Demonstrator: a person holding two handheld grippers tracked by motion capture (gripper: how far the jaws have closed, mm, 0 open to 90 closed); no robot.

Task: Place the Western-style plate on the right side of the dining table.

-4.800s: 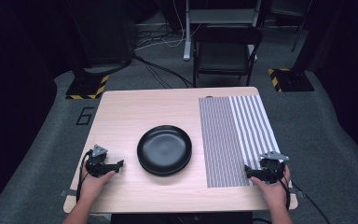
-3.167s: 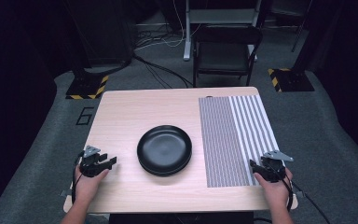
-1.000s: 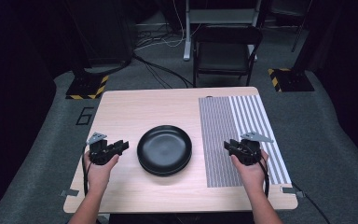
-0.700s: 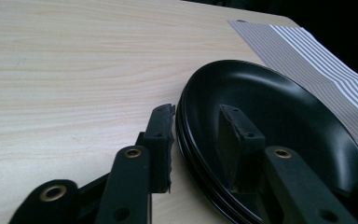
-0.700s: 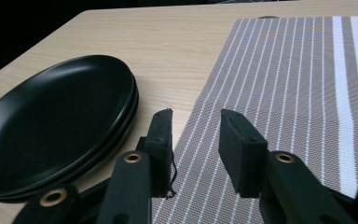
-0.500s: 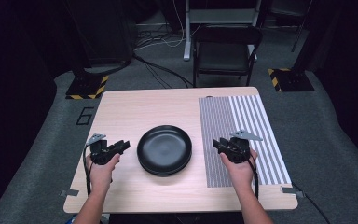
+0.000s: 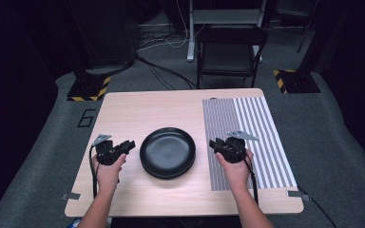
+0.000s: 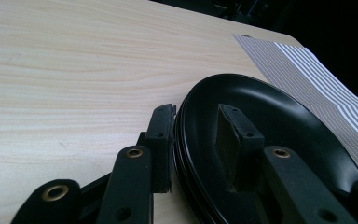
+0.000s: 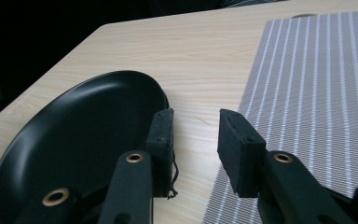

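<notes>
Left gripper (image 7: 123,147): I have brought it in from the desk's (image 7: 138,109) left edge to the left rim of the black plate (image 7: 167,152). In the left gripper view its jaws stand apart and straddle that rim, one pad outside, the other over the plate's inner slope. Nothing is pinched yet. The rim shows doubled lines there, so this may be a stack of plates; I cannot tell for sure.

Plate: unmoved, at the middle of the desk near the front, just left of the striped mat (image 7: 252,137).

Right gripper (image 7: 217,144): this one has travelled most in the last second, from the mat's right side to its left border, and now sits near the plate's right rim without touching it. Its jaws are apart and empty; in the right gripper view the plate lies beside the left jaw, not between the two.

Judgement: both hands are converging on the plate, probably for a two-sided lift. The right needs to close the remaining gap first.
</notes>
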